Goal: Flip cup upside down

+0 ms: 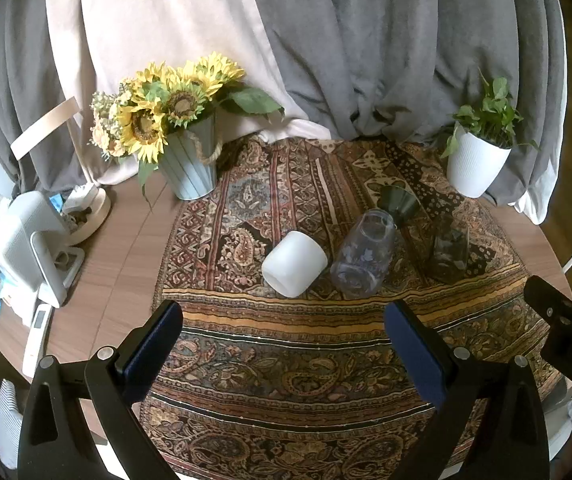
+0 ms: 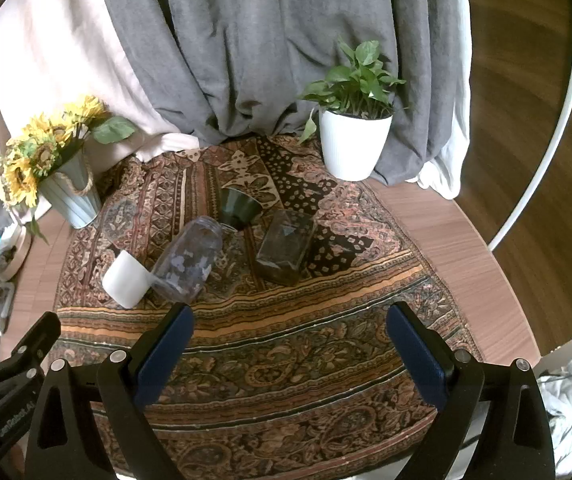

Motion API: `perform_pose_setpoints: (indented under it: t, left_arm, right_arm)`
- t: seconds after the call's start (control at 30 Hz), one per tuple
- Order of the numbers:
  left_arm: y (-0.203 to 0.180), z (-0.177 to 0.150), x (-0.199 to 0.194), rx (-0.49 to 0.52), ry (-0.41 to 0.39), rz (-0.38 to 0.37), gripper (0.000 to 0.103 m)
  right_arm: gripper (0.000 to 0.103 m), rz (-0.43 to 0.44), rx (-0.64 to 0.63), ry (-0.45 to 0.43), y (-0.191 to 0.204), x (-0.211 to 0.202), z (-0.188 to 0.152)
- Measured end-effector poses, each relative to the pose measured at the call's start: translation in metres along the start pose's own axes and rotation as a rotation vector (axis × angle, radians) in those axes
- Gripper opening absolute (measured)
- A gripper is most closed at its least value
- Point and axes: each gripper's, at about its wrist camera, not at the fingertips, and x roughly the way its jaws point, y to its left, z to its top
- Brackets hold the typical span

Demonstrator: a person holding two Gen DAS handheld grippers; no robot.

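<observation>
Several cups lie on their sides on a patterned cloth (image 1: 286, 360). A white cup (image 1: 295, 263) (image 2: 126, 279) lies leftmost. A clear glass with a flower print (image 1: 364, 254) (image 2: 190, 260) lies beside it, touching it. A dark green cup (image 1: 400, 203) (image 2: 240, 207) lies behind. A dark clear tumbler (image 1: 448, 254) (image 2: 286, 246) lies to the right. My left gripper (image 1: 284, 322) is open and empty, a short way in front of the white cup. My right gripper (image 2: 290, 326) is open and empty, in front of the tumbler.
A sunflower bucket (image 1: 190, 168) (image 2: 72, 196) stands back left, a white plant pot (image 1: 476, 164) (image 2: 352, 144) back right. Grey and beige curtains (image 1: 326, 40) hang behind. White appliances (image 1: 26, 248) crowd the round wooden table's left edge. The right gripper shows at right (image 1: 566, 320).
</observation>
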Motion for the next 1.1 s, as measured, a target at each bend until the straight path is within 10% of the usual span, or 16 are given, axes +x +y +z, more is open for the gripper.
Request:
perform_pose_setpoints:
  t: [1.1]
  left_arm:
    - [-0.001,0.01,0.014,0.006,0.023,0.006,0.103]
  right_arm:
    - [0.097,0.006,-0.016,0.011,0.001,0.012,0.006]
